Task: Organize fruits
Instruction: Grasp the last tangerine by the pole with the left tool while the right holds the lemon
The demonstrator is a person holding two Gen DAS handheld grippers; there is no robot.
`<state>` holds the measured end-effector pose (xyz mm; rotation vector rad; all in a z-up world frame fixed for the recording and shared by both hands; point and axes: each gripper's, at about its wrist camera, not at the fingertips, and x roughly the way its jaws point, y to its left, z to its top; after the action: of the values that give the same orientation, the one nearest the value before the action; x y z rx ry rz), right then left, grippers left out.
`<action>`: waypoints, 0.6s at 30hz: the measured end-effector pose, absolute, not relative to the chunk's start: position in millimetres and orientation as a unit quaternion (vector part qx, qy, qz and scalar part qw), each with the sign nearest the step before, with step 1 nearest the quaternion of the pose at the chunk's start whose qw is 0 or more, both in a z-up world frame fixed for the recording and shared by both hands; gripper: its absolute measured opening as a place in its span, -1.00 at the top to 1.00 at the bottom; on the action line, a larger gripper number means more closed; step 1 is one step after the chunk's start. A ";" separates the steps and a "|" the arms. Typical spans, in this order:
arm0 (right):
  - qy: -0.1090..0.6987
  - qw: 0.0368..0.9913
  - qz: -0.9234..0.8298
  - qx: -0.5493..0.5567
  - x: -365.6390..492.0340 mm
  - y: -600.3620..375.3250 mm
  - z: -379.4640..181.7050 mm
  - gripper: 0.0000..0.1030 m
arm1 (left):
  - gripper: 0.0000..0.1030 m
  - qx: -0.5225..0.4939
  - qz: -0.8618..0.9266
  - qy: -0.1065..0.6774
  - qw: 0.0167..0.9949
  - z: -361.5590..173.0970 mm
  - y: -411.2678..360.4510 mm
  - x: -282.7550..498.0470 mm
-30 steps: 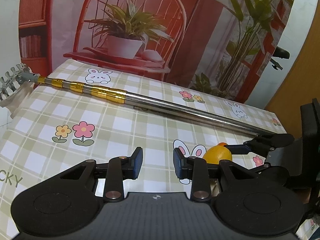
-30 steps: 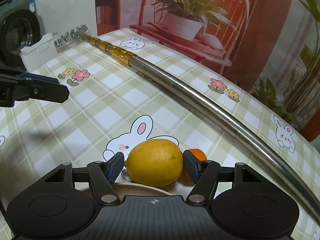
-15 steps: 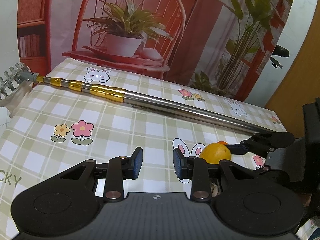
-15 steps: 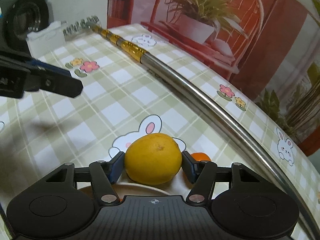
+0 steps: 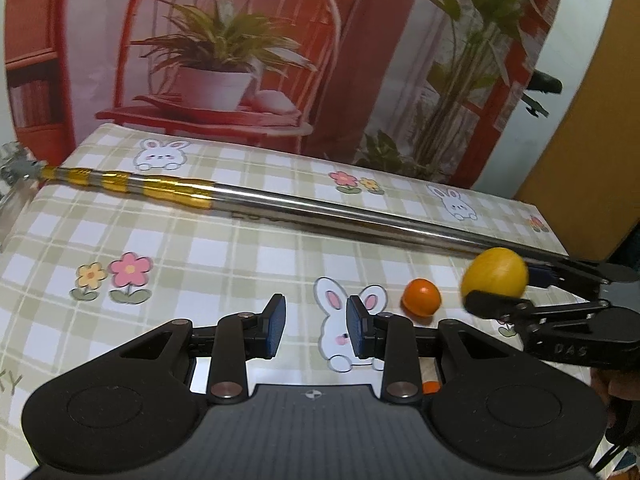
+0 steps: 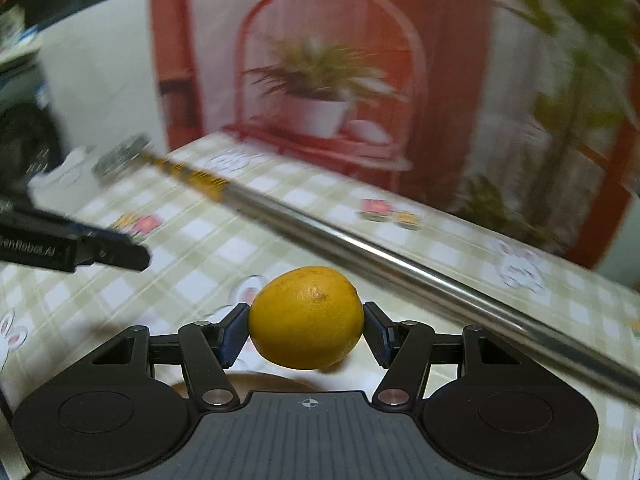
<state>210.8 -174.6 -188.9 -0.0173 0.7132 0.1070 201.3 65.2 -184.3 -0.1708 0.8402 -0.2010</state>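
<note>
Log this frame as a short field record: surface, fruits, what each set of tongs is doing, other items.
surface: green-checked tablecloth with bunny and flower prints
held fruit: round yellow citrus, clamped in right tongs, off the cloth
loose fruit: small round orange fruit on the cloth
left tongs: nearly shut, nothing between them
other: long steel telescopic pole with gold bands lying across the cloth

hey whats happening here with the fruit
A person is sorting fruit with a pair of handheld tongs. The right tongs are clamped on a round yellow citrus fruit, held clear above the green-and-white checked tablecloth. A small orange fruit sits on the cloth just beside it. The left tongs hover near the cloth, nearly closed and empty. A long steel pole with gold bands lies across the table behind the fruit.
</note>
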 end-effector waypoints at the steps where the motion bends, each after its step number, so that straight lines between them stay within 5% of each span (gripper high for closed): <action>1: 0.347 0.937 0.036 0.002 205.8 -183.3 -188.4 -0.10 | 0.32 -0.080 -0.102 0.408 0.904 -185.4 60.9 203.7; 18: 0.310 0.942 -0.064 0.108 135.6 -254.8 -203.0 -0.10 | 0.33 -0.001 -0.169 0.414 0.894 -213.0 -29.9 252.5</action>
<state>135.6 -254.8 -203.0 0.2200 0.6329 -0.1296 252.5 -29.9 -213.0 -0.0027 0.8591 -0.3511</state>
